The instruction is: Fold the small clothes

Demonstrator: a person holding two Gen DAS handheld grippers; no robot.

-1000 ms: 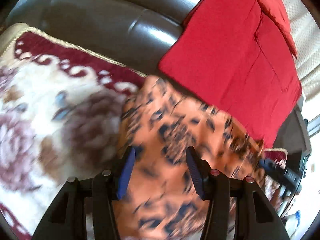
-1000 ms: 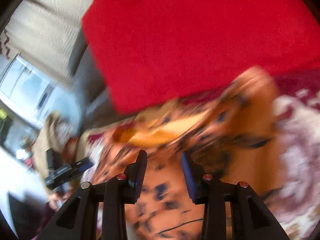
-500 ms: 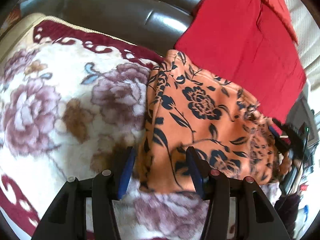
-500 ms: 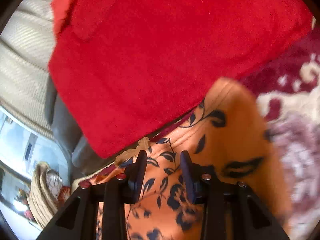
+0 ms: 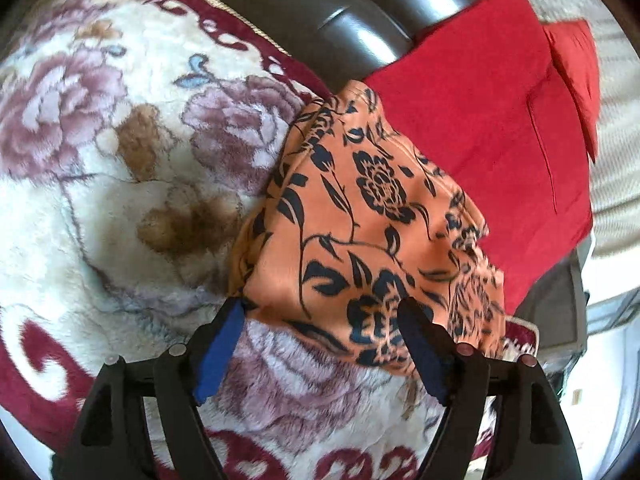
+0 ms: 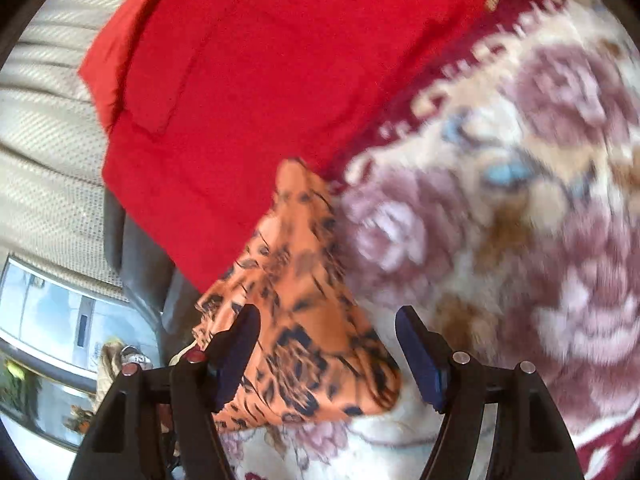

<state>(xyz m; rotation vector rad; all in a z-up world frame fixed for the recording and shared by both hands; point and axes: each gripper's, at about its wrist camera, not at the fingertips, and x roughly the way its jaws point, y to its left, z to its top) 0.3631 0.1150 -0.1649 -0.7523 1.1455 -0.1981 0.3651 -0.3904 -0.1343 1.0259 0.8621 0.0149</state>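
A small orange garment with a black flower print [image 5: 372, 216] lies folded on a plush floral blanket [image 5: 120, 168], its far edge against a red cushion [image 5: 492, 120]. My left gripper [image 5: 320, 320] hovers over the garment's near edge; its jaws are opening and the blue pads stand clear of the cloth. In the right wrist view the same garment [image 6: 304, 320] lies blurred beneath my right gripper [image 6: 326, 328]. The right jaws are opening too, with the cloth below and between them and no pad pressing on it.
A dark leather sofa back [image 5: 344, 8] rises behind the blanket. The red cushion [image 6: 280, 80] leans on a cream woven cover [image 6: 44, 128]. A window and a basket [image 6: 116, 360] show at lower left of the right wrist view.
Both grippers have spread their jaws wide and let go of the orange garment, which now lies folded on the blanket. The right gripper swung sideways across the garment.
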